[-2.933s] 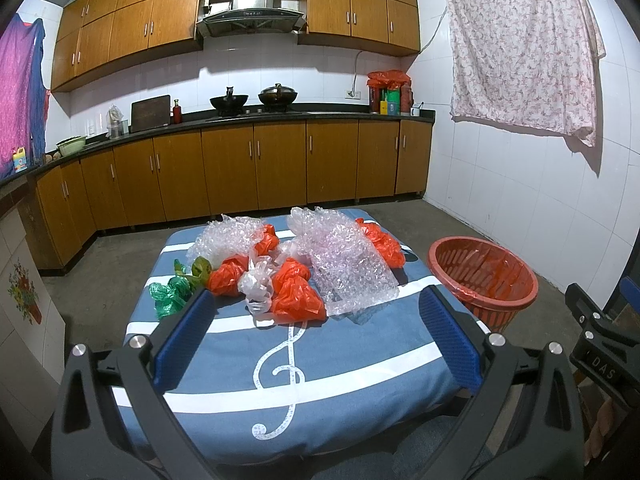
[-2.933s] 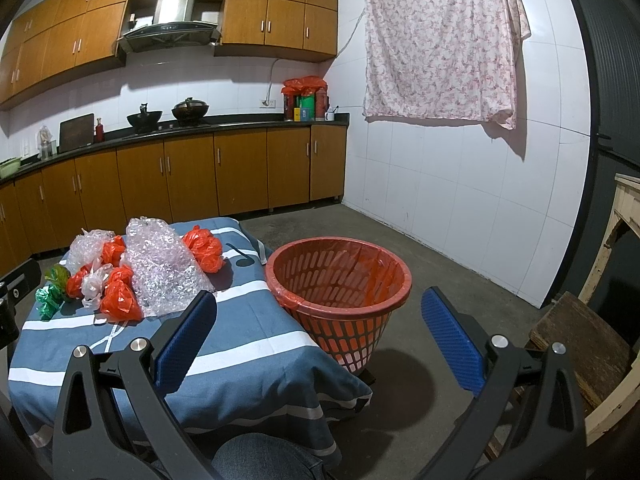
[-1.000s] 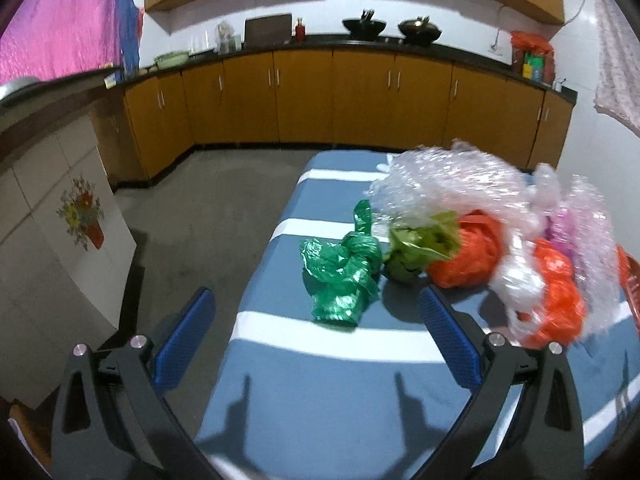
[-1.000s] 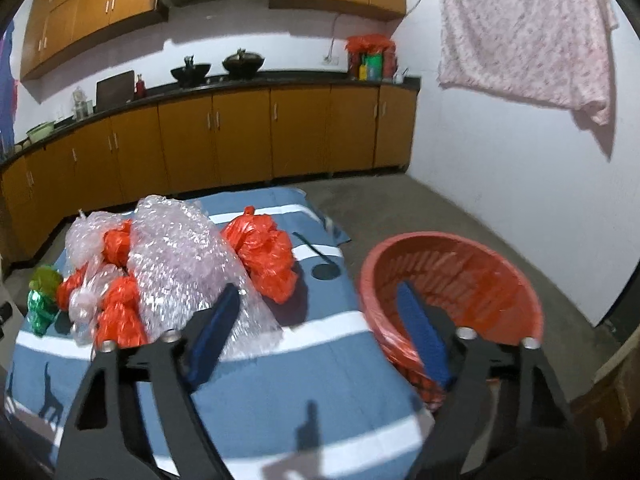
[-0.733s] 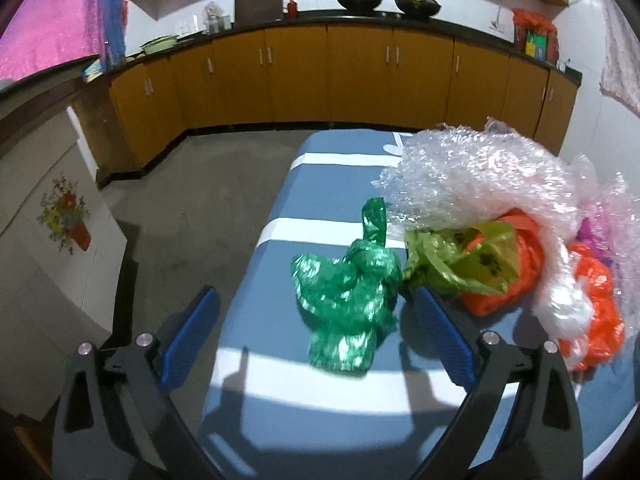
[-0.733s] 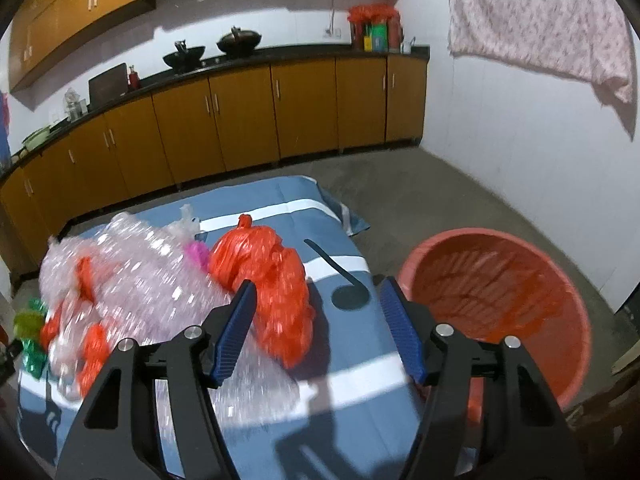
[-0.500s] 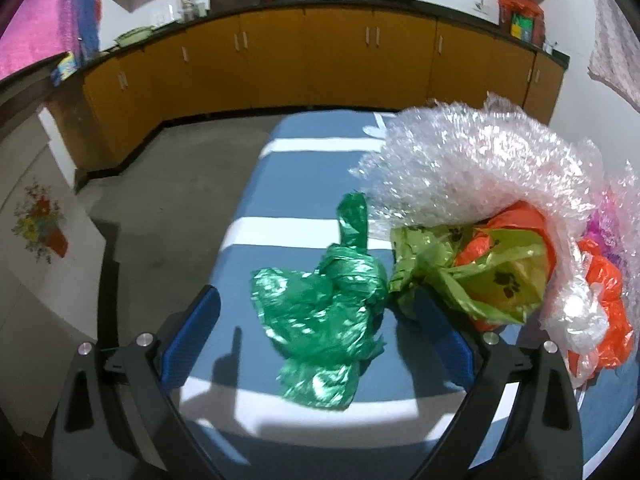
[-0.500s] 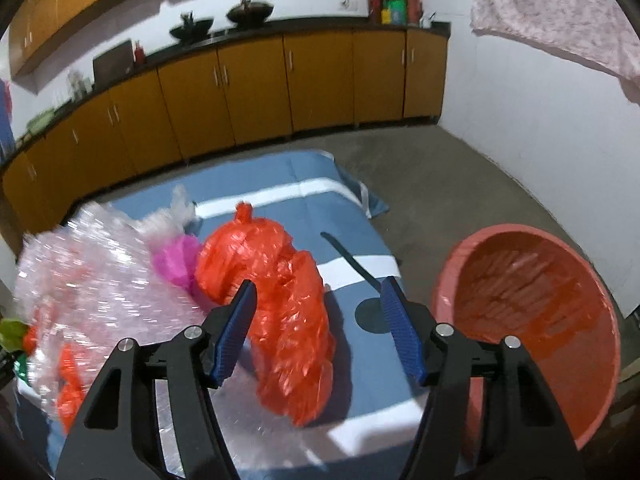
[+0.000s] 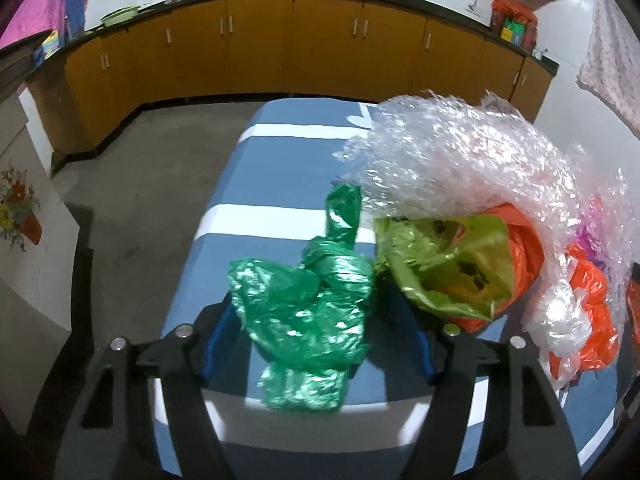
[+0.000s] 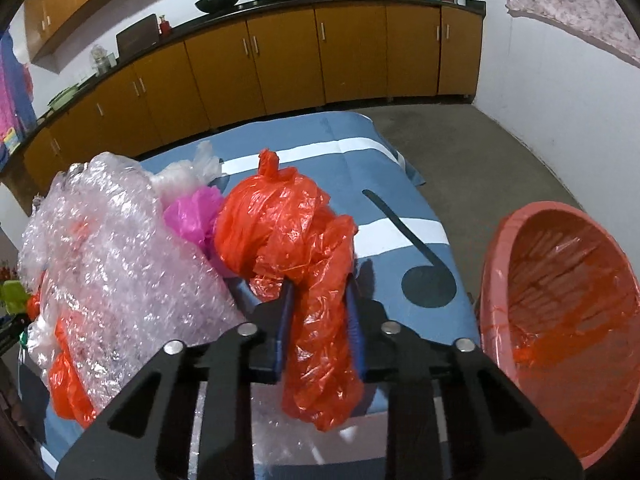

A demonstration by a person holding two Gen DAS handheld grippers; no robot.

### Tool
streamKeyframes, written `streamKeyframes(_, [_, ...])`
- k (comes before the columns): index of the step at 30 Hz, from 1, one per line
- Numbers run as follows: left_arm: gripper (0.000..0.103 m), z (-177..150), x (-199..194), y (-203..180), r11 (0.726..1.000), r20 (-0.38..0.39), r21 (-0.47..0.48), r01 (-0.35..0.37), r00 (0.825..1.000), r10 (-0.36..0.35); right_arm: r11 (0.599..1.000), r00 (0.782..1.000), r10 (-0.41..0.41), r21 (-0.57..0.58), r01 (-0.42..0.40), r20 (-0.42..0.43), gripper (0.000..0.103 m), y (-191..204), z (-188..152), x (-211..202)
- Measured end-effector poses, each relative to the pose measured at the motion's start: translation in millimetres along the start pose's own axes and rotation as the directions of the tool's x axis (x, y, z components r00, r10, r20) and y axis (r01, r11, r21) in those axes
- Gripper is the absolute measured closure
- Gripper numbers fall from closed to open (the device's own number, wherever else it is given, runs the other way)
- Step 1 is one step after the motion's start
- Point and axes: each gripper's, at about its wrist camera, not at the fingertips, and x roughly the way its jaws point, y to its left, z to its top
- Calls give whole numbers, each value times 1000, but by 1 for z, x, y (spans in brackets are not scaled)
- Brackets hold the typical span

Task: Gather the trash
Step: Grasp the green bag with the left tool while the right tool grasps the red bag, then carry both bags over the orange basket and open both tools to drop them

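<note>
A crumpled green plastic bag (image 9: pixel 304 300) lies near the left edge of the blue striped tablecloth (image 9: pixel 280 160). My left gripper (image 9: pixel 314 312) straddles it with jaws closing; the pads are not visibly squeezing it. A light-green bag (image 9: pixel 448 264), orange bags (image 9: pixel 592 312) and a sheet of bubble wrap (image 9: pixel 448 160) are piled to its right. In the right wrist view my right gripper (image 10: pixel 319 292) is closing, and its blue pads pinch the lower part of an orange plastic bag (image 10: pixel 280 232). A pink bag (image 10: pixel 192 216) and bubble wrap (image 10: pixel 112 248) lie to its left.
An orange plastic basket (image 10: pixel 560 280) stands on the floor just off the table's right edge. Brown kitchen cabinets (image 10: pixel 280 68) run along the back wall, with grey floor (image 9: pixel 132 200) between them and the table. A tiled wall (image 9: pixel 24 240) stands to the left.
Both grippers moved in and down over the pile. The left jaws narrowed around the green bag. The right jaws closed onto the orange bag.
</note>
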Motion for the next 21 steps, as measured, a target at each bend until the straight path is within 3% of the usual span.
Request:
streamKeyframes(3, [36, 1, 1, 3, 1000, -12, -4, 0, 1000, 0, 1000, 1000, -4, -3, 4, 5, 85, 1, 0, -1])
streamKeyframes(5, [58, 3, 5, 5, 1000, -31, -6, 28, 999, -28, 1000, 1000, -1, 2, 1, 8, 88, -1, 0, -3])
streamKeyframes(8, [70, 1, 6, 2, 999, -42, -4, 50, 998, -50, 1000, 1000, 2, 3, -2, 19, 91, -1, -1, -8])
streamKeyframes(11, [75, -2, -2, -1, 999, -24, 12, 48, 999, -48, 1000, 999, 4, 4, -4, 36, 93, -2, 0, -14])
streamKeyframes(21, [76, 0, -52, 0, 999, 73, 21, 40, 996, -41, 1000, 994, 3, 8, -4, 107, 95, -8, 2, -45])
